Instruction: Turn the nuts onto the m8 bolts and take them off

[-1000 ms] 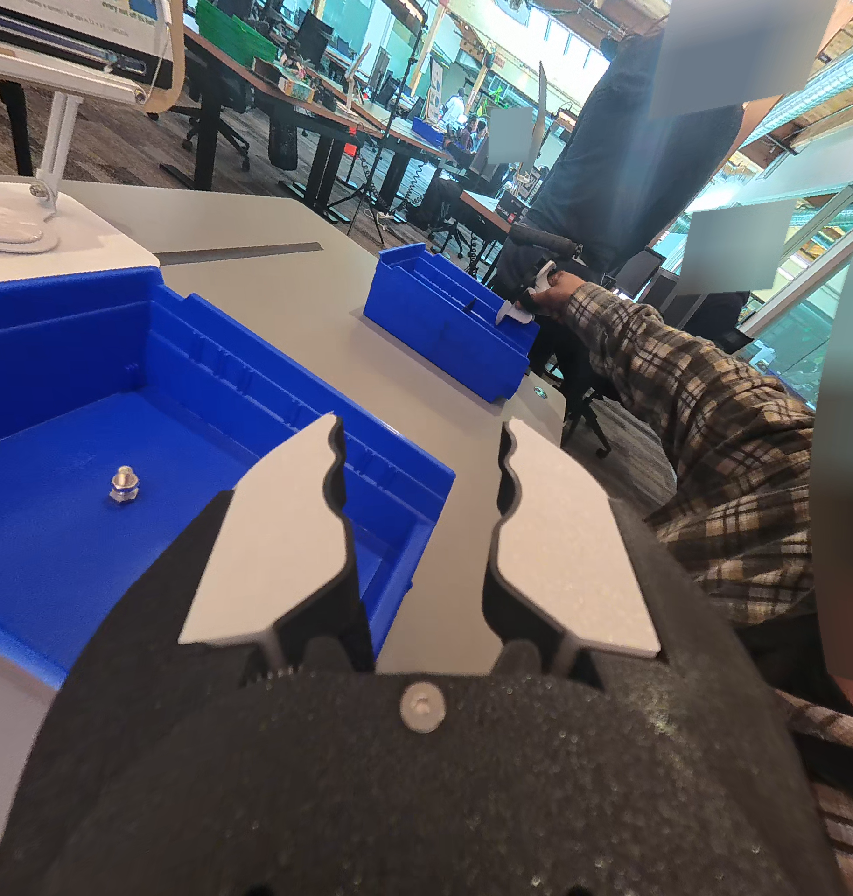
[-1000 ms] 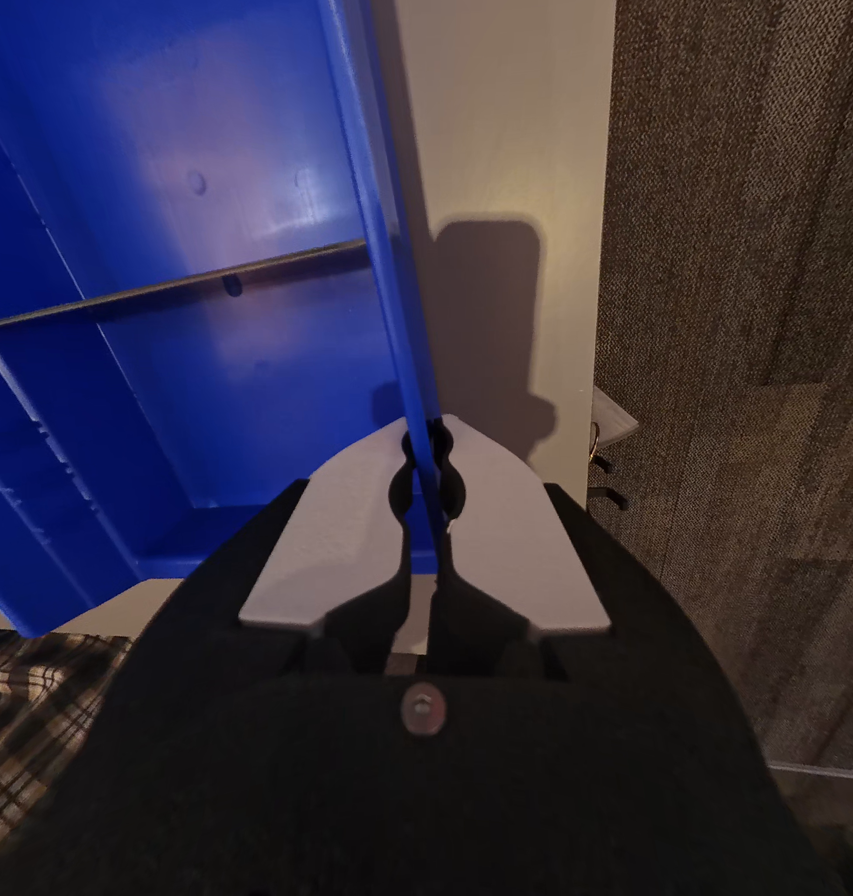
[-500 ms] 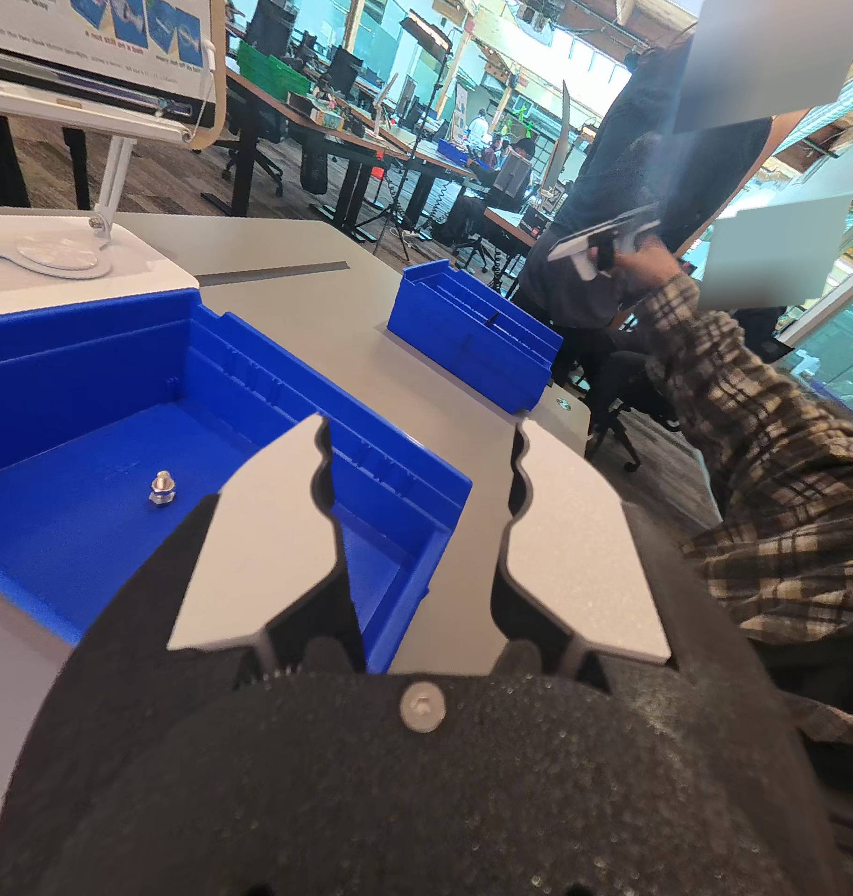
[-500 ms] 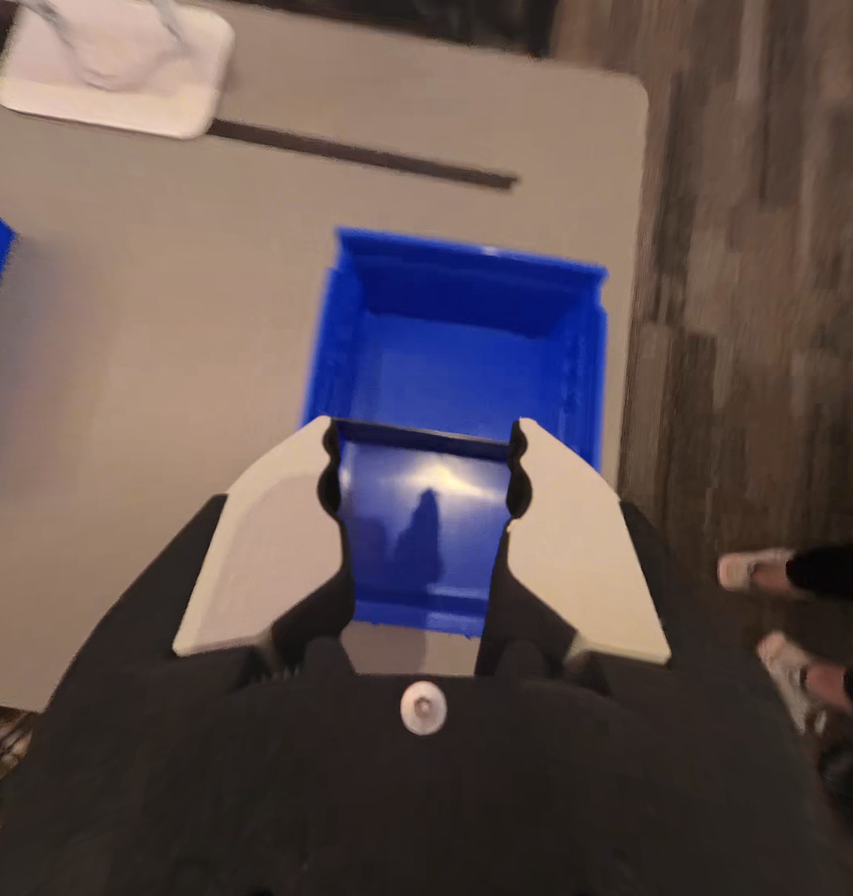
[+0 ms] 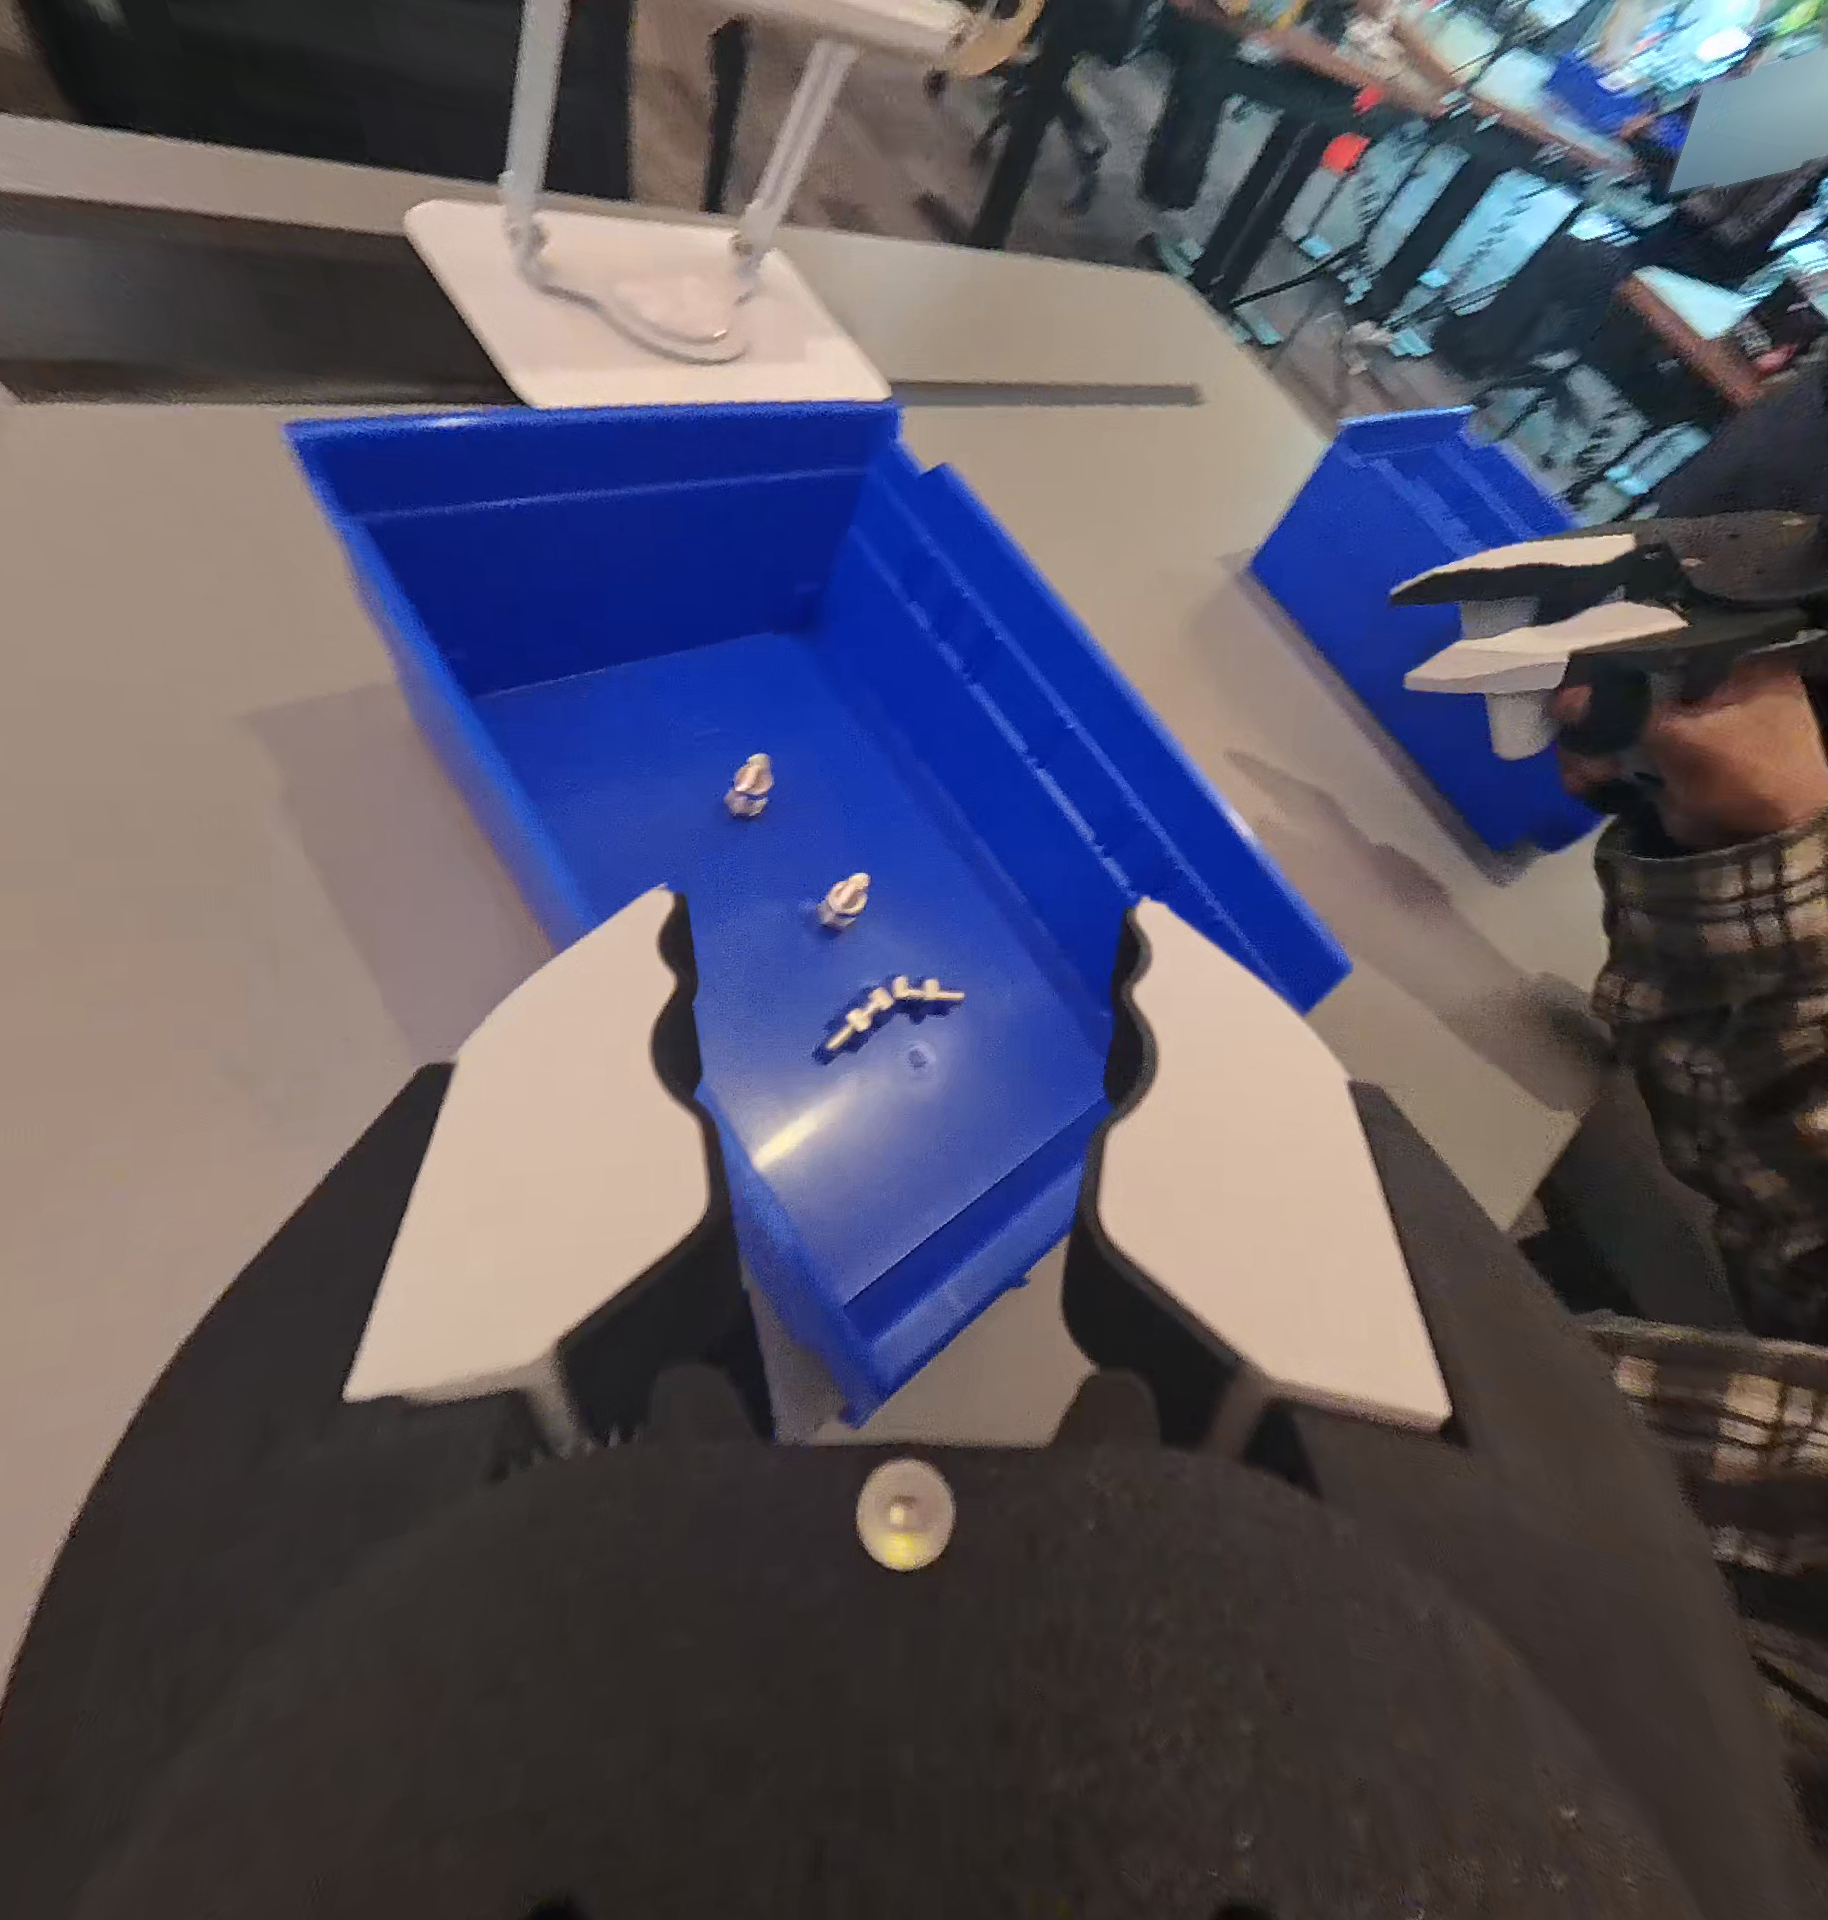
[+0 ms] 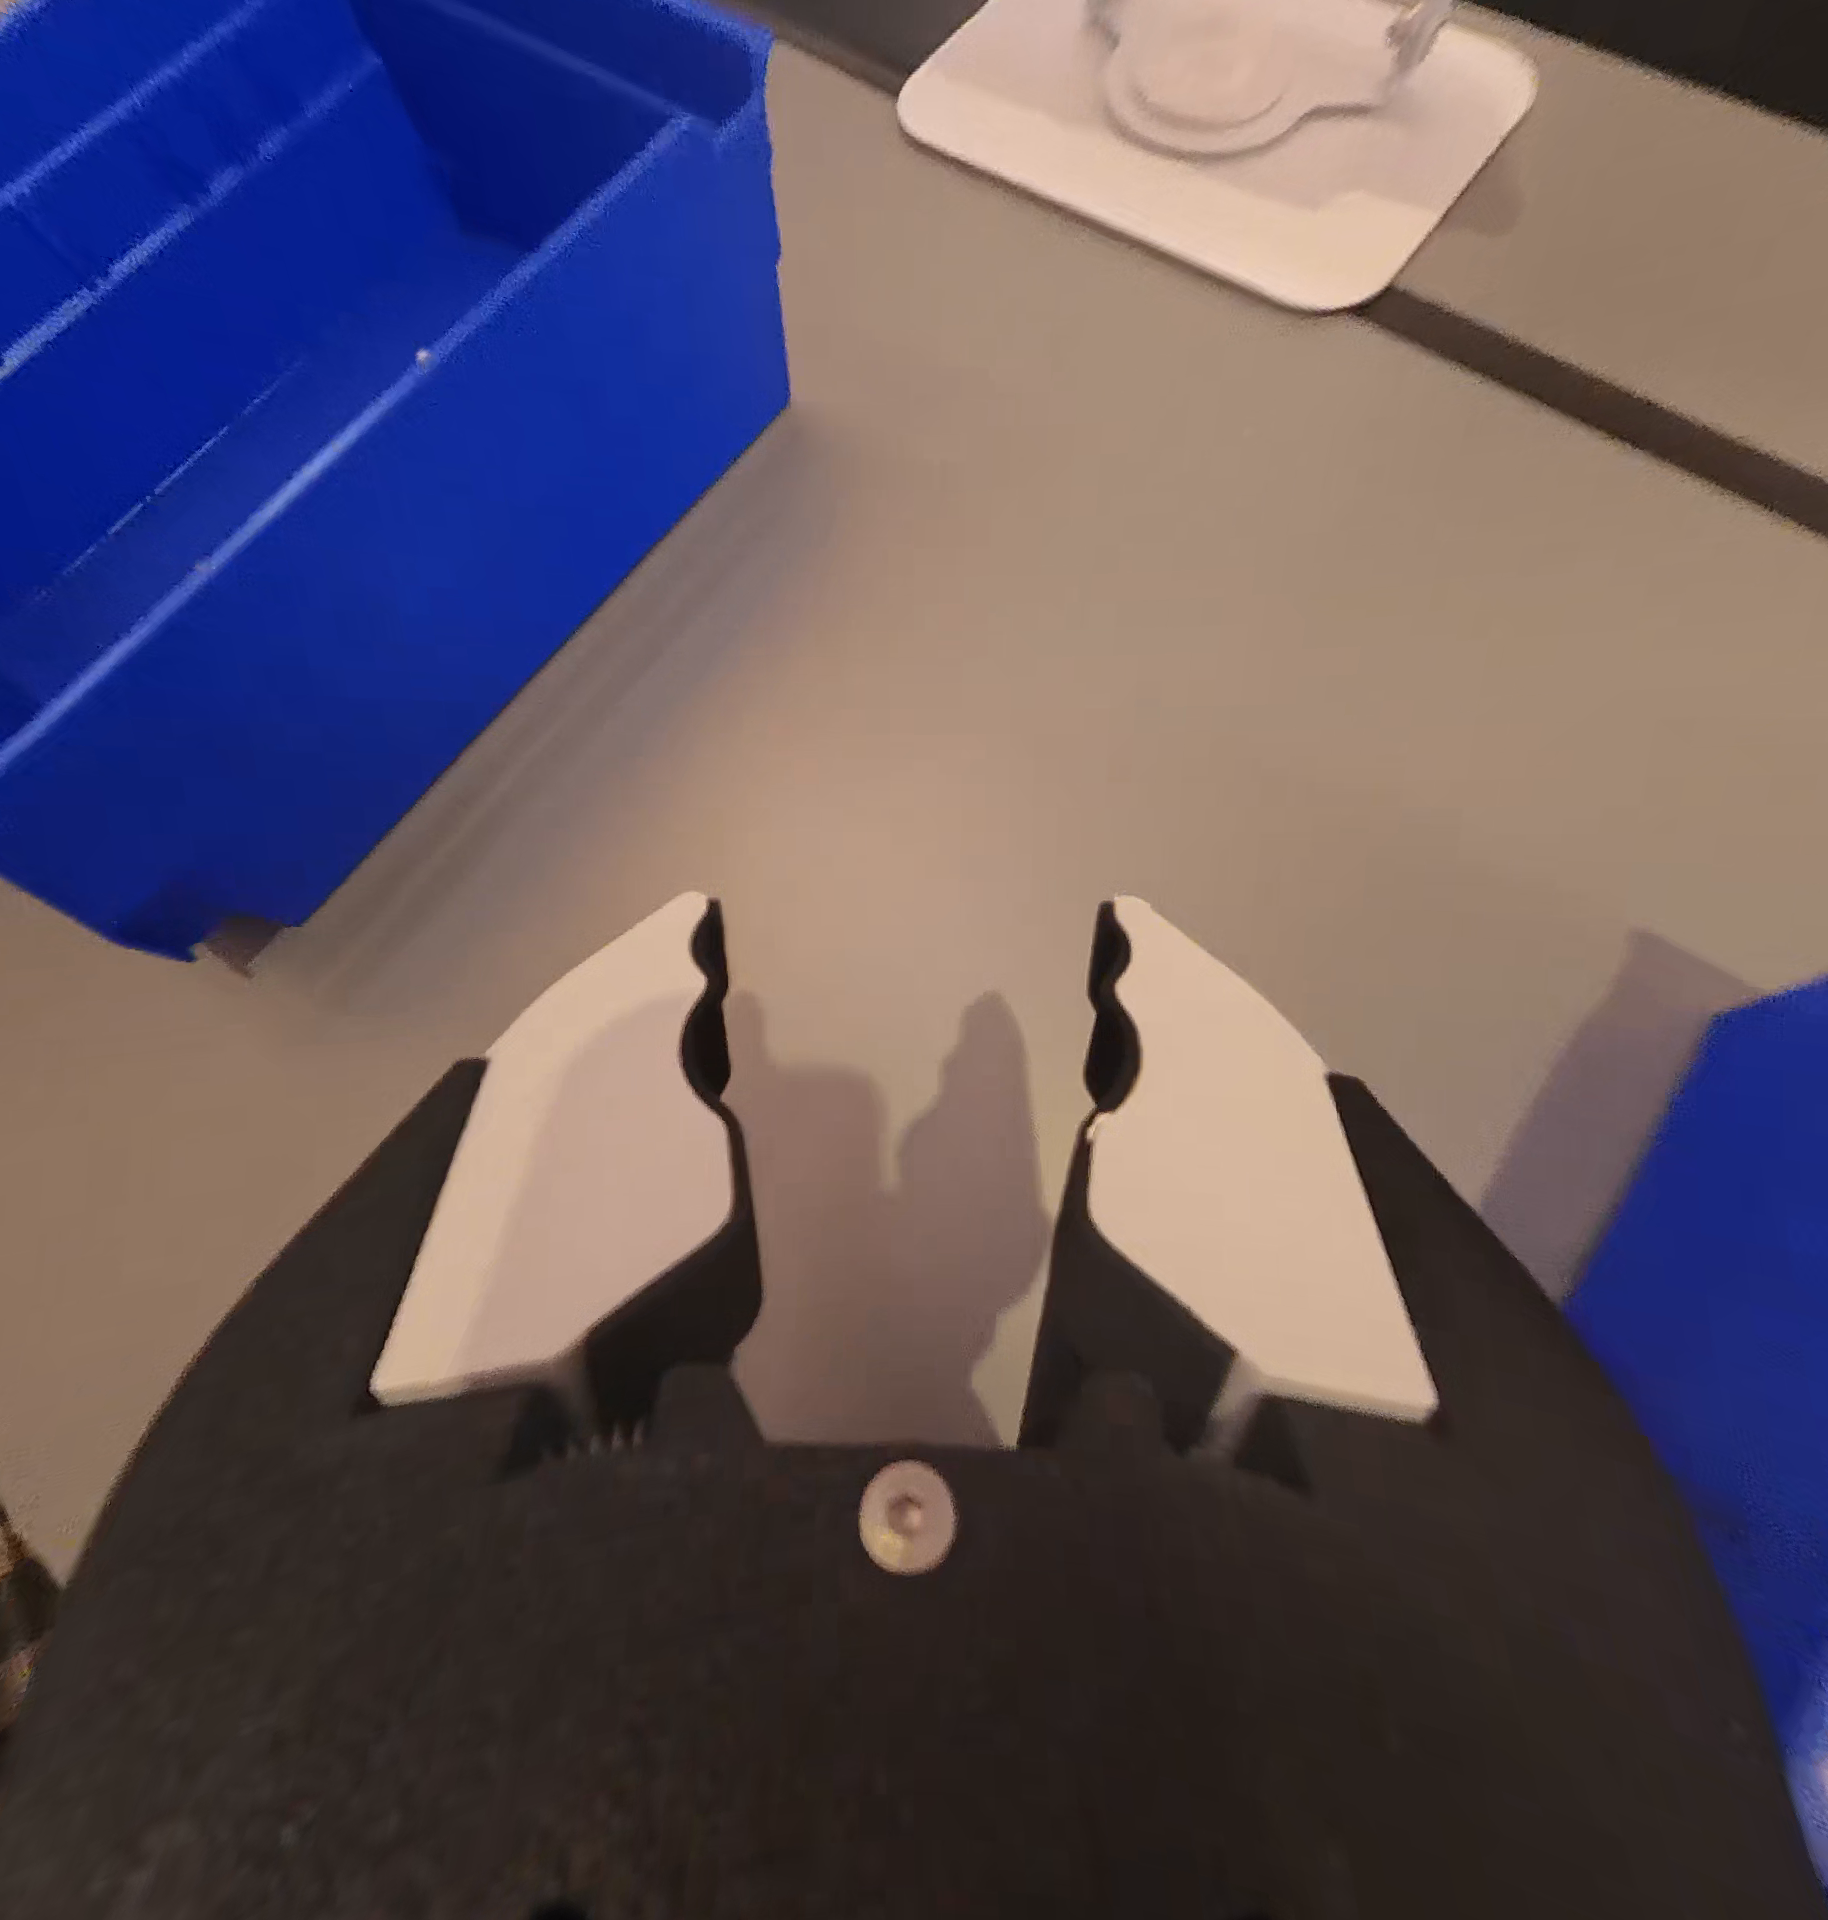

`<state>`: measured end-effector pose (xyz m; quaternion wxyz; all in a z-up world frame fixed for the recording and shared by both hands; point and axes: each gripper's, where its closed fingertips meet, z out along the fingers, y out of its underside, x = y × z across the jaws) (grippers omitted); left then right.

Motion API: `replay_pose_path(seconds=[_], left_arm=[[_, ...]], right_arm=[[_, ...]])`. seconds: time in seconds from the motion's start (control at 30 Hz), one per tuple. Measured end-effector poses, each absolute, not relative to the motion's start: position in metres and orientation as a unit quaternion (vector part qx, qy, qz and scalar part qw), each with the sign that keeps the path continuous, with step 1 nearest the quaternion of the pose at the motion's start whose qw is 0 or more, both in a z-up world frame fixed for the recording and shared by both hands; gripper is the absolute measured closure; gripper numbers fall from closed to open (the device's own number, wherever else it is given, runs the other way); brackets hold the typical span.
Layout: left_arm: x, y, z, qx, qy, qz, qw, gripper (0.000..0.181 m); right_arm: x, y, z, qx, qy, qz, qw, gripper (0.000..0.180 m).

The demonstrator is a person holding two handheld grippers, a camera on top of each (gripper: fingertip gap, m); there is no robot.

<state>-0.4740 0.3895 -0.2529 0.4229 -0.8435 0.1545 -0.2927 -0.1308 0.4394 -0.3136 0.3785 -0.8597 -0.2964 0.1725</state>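
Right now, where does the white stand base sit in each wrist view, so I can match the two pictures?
Left wrist view: the white stand base is at top centre, just behind the large blue bin.
Right wrist view: the white stand base is at top right, cut off by the top edge.
Shared landmark: the dark strip in the grey table, which starts beside the base in both views.

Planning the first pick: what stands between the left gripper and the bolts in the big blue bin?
Nothing visible. The left gripper hangs open above the open-topped bin, and the bolts lie uncovered on its floor.
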Motion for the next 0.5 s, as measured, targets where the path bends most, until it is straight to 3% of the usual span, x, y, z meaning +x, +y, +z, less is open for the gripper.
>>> replay_pose_path(seconds=[0.17,0.5], left_arm=[[-0.486,0.399,-0.269,-0.88,0.127,-0.242,0.388,0.104],[-0.503,0.41,-0.327,-0.958,0.094,-0.119,0.245,0.114]], right_arm=[[-0.145,0.459,-0.347,-0.858,-0.294,0.211,0.364,0.118],[-0.133,0.463,-0.36,-0.849,-0.292,0.215,0.384,0.123]])
